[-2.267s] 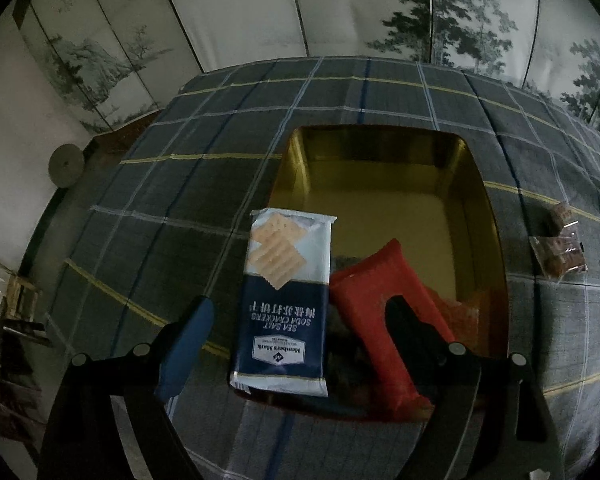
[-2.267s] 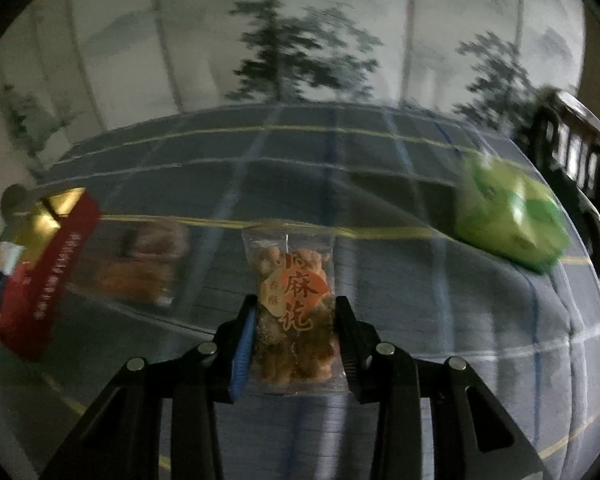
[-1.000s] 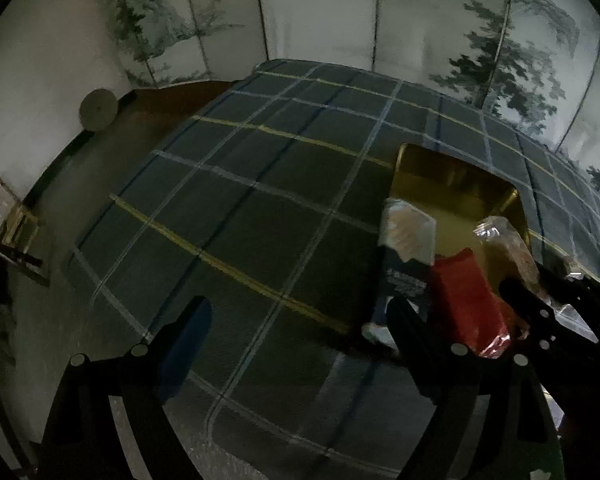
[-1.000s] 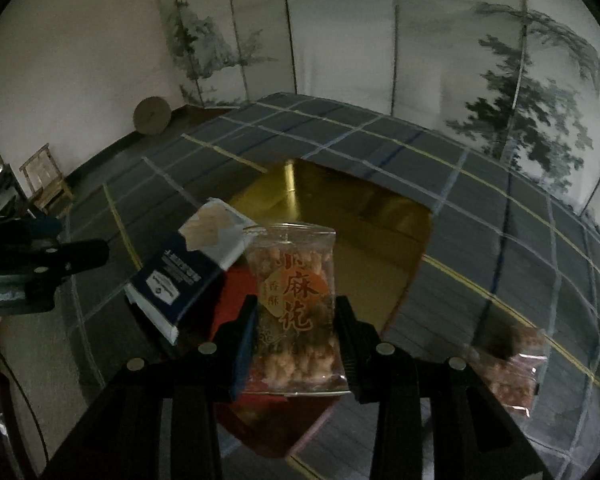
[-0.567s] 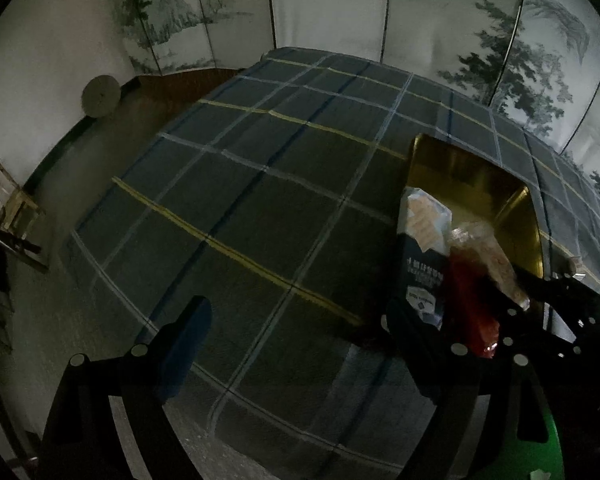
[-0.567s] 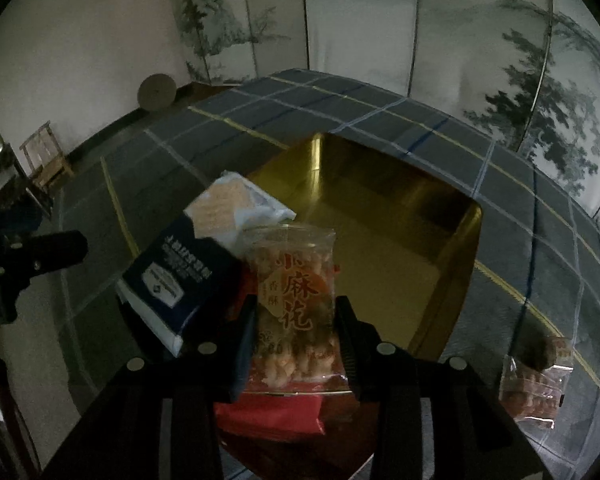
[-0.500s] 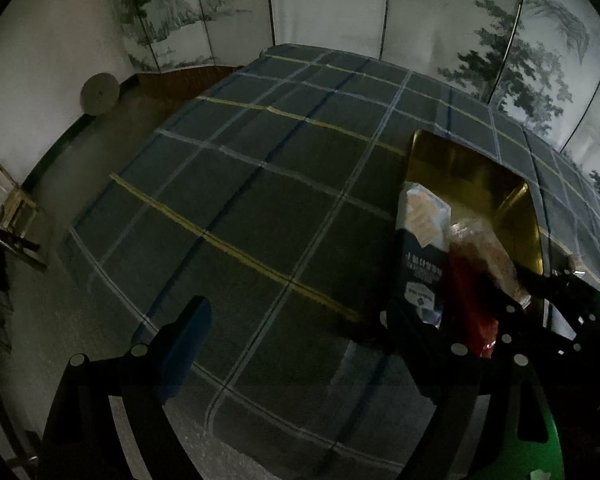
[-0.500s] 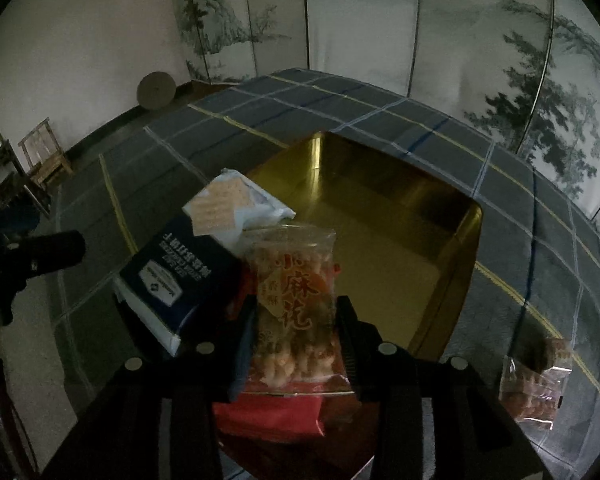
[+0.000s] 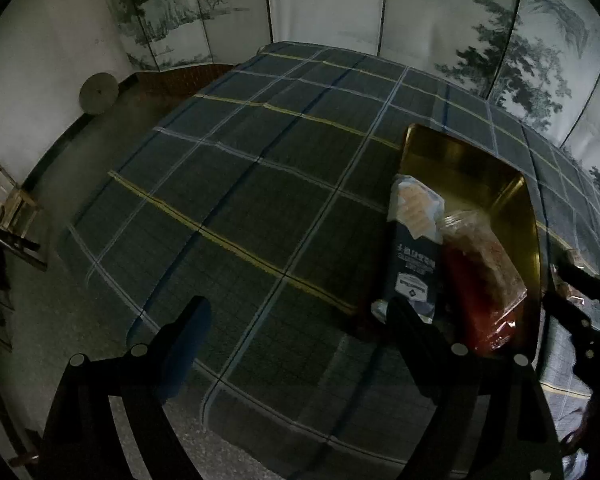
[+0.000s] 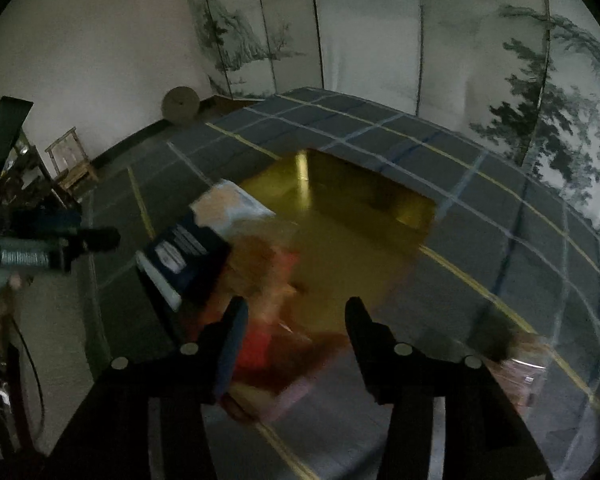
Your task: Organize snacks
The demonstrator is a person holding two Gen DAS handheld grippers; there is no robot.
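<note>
Three packets lie in the near end of the gold tray [image 9: 456, 152]: a navy cracker packet [image 9: 414, 256] propped on the tray's near left rim, a red packet [image 9: 480, 304] beside it, and a clear twist-snack bag [image 9: 484, 248] on top of the red one. The right gripper [image 10: 294, 320], jaws just opened with nothing between them, hangs over the tray's near edge. The left gripper [image 9: 300, 320], spread wide and empty, is left of the tray over the plaid cloth [image 9: 240, 184]. Another small clear snack bag [image 10: 520, 364] lies right of the tray.
</note>
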